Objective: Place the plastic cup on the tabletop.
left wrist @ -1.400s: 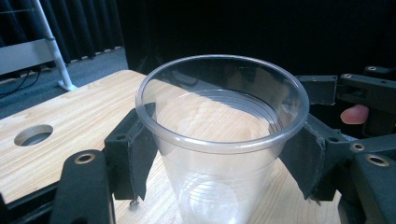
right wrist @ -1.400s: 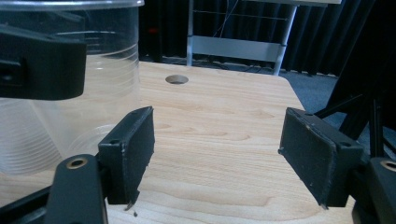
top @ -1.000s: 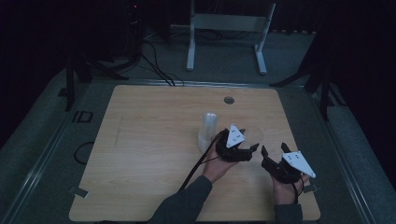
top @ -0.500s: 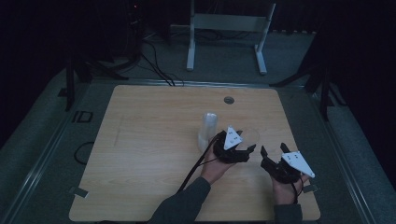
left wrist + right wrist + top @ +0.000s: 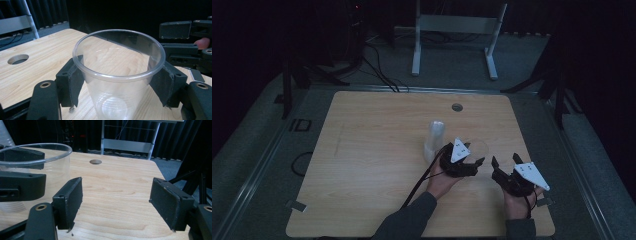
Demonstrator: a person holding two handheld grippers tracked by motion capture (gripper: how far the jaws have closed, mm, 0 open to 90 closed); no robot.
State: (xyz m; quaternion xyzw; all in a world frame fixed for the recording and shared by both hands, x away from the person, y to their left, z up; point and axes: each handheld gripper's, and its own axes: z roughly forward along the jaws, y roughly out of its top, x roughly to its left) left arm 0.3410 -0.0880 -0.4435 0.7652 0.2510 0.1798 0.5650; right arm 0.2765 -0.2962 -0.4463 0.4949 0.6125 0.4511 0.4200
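Left tool (image 5: pixel 117 82) clamps the clear cup (image 5: pixel 118 75) (thin-walled): keep pressure gentle; right tool (image 5: pixel 116 202), beside the cup, gapes empty.

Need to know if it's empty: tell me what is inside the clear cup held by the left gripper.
The clear cup looks empty: its ringed bottom and the table show through. The left gripper covers parts of the wall.

Wooden table (image 5: pixel 377 165), pale grain, a round cable hole (image 5: pixel 457 107) near its far edge. Beyond that far edge, a grey metal stand (image 5: pixel 455 30) on two feet on the floor. Black cables (image 5: pixel 379 70) trail over the floor beyond the table's far-left corner.
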